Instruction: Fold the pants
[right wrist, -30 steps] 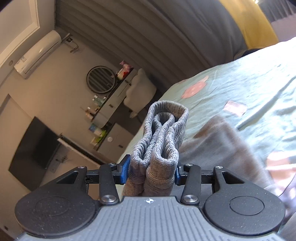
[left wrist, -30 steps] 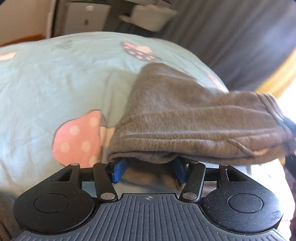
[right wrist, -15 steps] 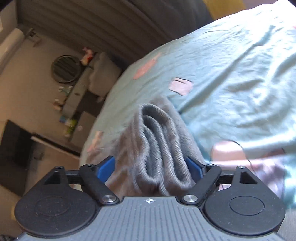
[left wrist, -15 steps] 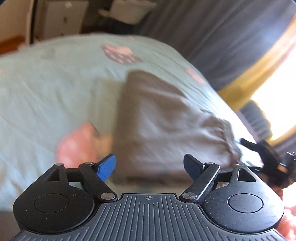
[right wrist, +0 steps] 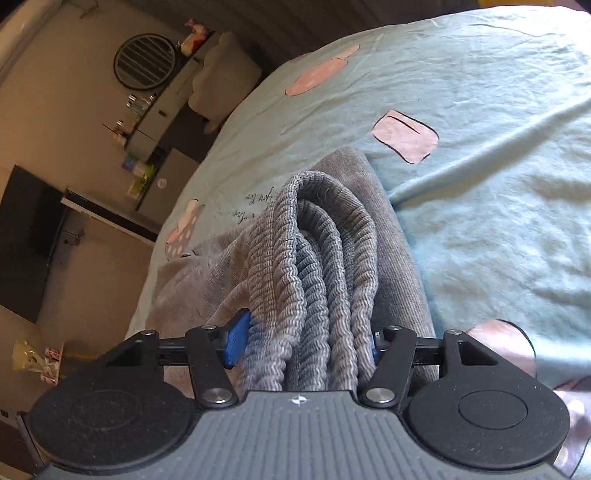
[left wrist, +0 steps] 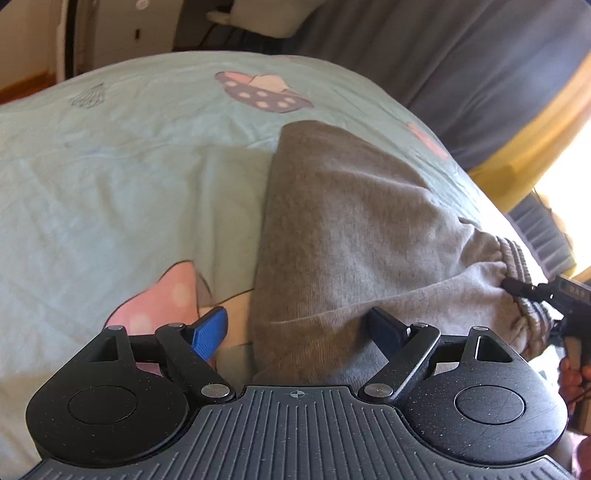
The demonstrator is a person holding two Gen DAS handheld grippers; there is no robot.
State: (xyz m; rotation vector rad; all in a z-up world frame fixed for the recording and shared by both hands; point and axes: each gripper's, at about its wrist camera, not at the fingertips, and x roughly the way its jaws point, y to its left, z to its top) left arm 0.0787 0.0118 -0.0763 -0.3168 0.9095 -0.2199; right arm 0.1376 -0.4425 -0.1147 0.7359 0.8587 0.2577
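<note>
The grey pants (left wrist: 351,221) lie folded on a pale blue bedsheet (left wrist: 110,177). My left gripper (left wrist: 299,328) is open; the near edge of the fold lies between its blue pads, not pinched. The right gripper shows at the right edge of the left wrist view (left wrist: 554,295), at the ribbed waistband (left wrist: 517,266). In the right wrist view the bunched ribbed waistband (right wrist: 314,266) sits between the pads of my right gripper (right wrist: 306,343), which stand apart around it, resting on the folded pants (right wrist: 192,273).
The bedsheet (right wrist: 480,184) has pink mushroom prints (left wrist: 162,299). Grey curtains (left wrist: 461,66) and a yellow strip hang beyond the bed. A white cabinet (left wrist: 122,33), a dresser with bottles (right wrist: 147,122) and a dark TV (right wrist: 26,236) stand across the room.
Both grippers lowered the folded end onto the bed. The left gripper opened and let go of the fold. The right gripper opened around the waistband, which now rests on the pants.
</note>
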